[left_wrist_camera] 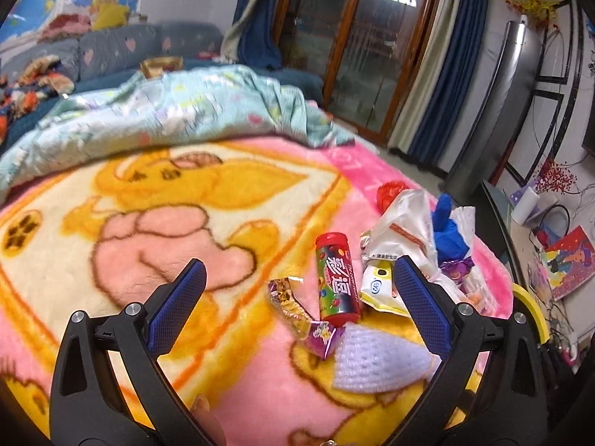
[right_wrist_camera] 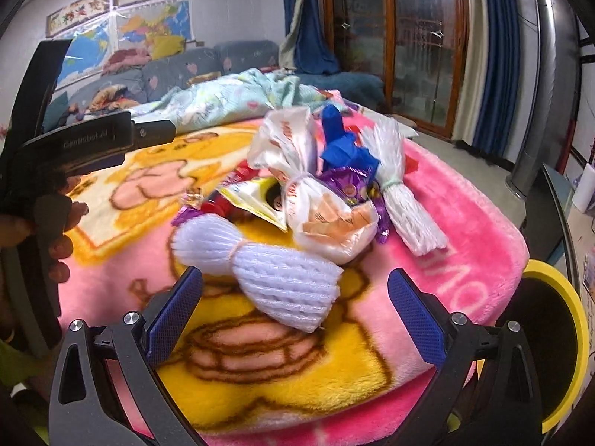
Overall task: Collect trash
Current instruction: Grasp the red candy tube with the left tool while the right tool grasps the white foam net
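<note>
Trash lies in a heap on a pink and yellow cartoon blanket (left_wrist_camera: 111, 204). In the left wrist view a red candy tube (left_wrist_camera: 336, 278) lies between gold and purple wrappers (left_wrist_camera: 293, 301) and a yellow-white packet (left_wrist_camera: 379, 286), with white foam netting (left_wrist_camera: 375, 360) in front. My left gripper (left_wrist_camera: 297, 267) is open and empty, just short of the tube. In the right wrist view a white foam net (right_wrist_camera: 267, 275) lies right in front of my open, empty right gripper (right_wrist_camera: 295, 277). Behind it are a knotted plastic bag (right_wrist_camera: 316, 204), a blue glove (right_wrist_camera: 342, 145) and a second foam net (right_wrist_camera: 398, 182).
A yellow-rimmed black bin (right_wrist_camera: 554, 334) stands off the blanket's right edge; its rim shows in the left wrist view (left_wrist_camera: 531, 308). A crumpled light-blue quilt (left_wrist_camera: 167, 111) lies at the back. The left gripper's body and the hand holding it (right_wrist_camera: 55, 193) show at the left.
</note>
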